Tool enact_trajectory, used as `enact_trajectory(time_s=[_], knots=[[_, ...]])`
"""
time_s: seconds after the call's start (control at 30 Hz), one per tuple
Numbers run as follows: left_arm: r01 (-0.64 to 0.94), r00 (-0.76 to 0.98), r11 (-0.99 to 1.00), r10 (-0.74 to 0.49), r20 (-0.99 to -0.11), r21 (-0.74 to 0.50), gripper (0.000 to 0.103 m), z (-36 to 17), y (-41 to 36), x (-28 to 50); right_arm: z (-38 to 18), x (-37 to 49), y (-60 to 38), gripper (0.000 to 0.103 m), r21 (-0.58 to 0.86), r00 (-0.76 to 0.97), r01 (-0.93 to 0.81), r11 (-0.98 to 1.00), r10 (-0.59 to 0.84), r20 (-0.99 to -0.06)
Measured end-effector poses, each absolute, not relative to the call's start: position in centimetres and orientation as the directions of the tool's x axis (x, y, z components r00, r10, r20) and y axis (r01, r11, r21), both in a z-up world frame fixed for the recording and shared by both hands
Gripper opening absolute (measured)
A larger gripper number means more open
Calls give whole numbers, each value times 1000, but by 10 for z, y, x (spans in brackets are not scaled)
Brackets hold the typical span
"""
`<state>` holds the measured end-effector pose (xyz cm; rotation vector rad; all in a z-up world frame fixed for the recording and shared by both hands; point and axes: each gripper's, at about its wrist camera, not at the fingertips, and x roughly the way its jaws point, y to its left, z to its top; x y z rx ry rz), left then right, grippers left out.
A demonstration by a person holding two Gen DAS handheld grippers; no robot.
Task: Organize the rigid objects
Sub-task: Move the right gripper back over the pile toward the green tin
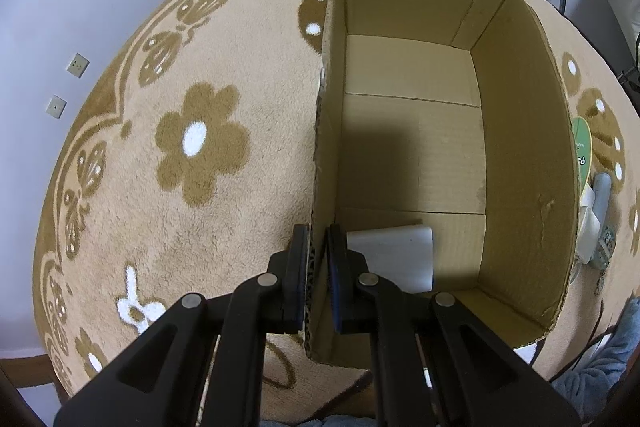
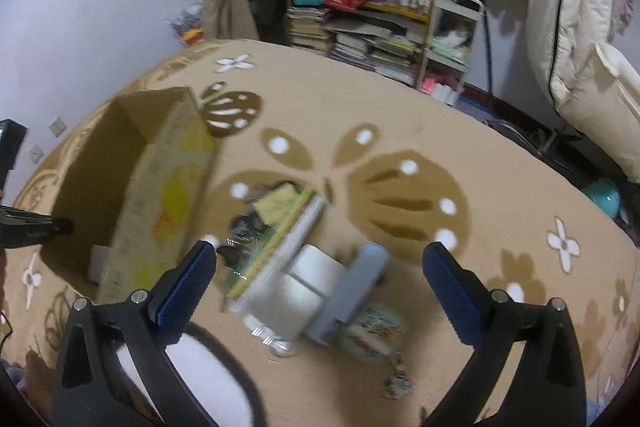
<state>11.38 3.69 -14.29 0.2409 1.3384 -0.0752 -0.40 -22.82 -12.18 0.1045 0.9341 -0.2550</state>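
Observation:
An open cardboard box [image 1: 520, 155] stands on the patterned rug. My left gripper [image 1: 318, 247] is shut on the box's left wall near its front corner. A white flat object [image 1: 390, 255] lies on the box floor right beside that gripper. In the right wrist view the same box [image 2: 132, 179] sits at the left, and my right gripper [image 2: 320, 255] hangs open, jaws wide, above a pile on the rug: a green printed packet [image 2: 276, 223], white blocks [image 2: 308, 279], a grey-blue bar [image 2: 356, 283] and a round printed tin [image 2: 372, 339]. Nothing is between its fingers.
The beige rug [image 1: 180, 147] with brown flowers covers the floor. A crowded bookshelf [image 2: 372, 7], stacked books and hanging clothes line the far wall. A teal ball [image 2: 606, 197] lies at the right edge. A blue sleeve [image 1: 600, 367] shows at lower right.

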Motion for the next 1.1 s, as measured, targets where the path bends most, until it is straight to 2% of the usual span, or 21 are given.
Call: enact_trajectory(time_s=[0.2,0.5,0.87,1.1], knots=[[187,230,975,79,-970,124,9,-143,38,116,-139,-17,-249,103,-78,515,325,942,-245,-822],[189,231,973,84,-969,129,9,-143,38,115,-175,-30,-268,103,-76,390,417,906,-254,-885],[198,242,969,100,-965,150,9,-143,35,113,-216,-24,-276,103,-126,287,412,902,-260,-922],[200,240,969,97,-966,147,10,-142,36,113,-221,-29,-287,103,-57,293,462,885,-213,-932]])
